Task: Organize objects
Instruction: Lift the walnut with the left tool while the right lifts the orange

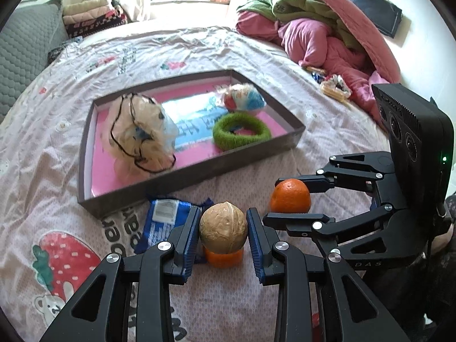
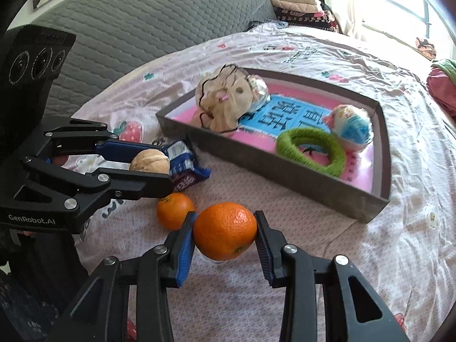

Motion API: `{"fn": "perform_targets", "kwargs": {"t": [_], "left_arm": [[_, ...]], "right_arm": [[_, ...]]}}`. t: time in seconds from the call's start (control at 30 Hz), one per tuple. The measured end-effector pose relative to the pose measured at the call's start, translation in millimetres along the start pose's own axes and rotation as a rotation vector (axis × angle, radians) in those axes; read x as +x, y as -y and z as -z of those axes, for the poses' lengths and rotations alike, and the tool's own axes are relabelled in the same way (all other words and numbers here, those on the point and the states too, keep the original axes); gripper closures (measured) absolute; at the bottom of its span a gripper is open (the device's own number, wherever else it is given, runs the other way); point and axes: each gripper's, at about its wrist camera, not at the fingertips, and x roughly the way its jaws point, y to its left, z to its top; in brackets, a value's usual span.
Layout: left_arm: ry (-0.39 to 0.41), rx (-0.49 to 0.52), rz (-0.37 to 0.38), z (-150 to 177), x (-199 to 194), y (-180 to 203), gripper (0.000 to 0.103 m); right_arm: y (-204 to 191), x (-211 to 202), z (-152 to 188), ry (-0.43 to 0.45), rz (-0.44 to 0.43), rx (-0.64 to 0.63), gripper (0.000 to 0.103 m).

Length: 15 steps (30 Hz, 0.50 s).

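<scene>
My left gripper [image 1: 223,228] is shut on a tan walnut [image 1: 223,228], held a little above the bedsheet; the right wrist view shows the same walnut [image 2: 150,162] in that gripper [image 2: 159,168]. My right gripper [image 2: 225,232] is shut on an orange [image 2: 225,230], which the left wrist view shows as an orange [image 1: 290,196] between the right gripper [image 1: 287,196] fingers. A second orange [image 2: 174,210] lies on the sheet below the walnut, partly hidden as an orange [image 1: 224,258]. A blue snack packet [image 1: 164,223] lies beside it. A grey tray [image 1: 185,175] with pink lining sits beyond.
In the tray lie a beige cloth pouch [image 1: 139,134], a green fuzzy ring [image 1: 241,133] and a wrapped egg-shaped toy [image 1: 242,99]. Pink and green bedding [image 1: 322,37] is piled at the back right. A grey quilted headboard [image 2: 136,20] and folded blankets [image 1: 94,14] stand behind.
</scene>
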Motion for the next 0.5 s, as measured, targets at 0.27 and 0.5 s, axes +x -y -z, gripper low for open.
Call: {"fn": "perform_targets", "kwargs": {"t": [0.27, 0.5], "left_arm": [[0.024, 0.009, -0.021, -8, -1, 2, 0.070], [0.033, -0.006, -0.028, -12, 0, 1, 0.070]], "right_arm": [[10, -6, -5, 0.025, 0.020, 0.024, 0.063], [12, -8, -11, 0.046, 0.027, 0.035, 0.063]]}}
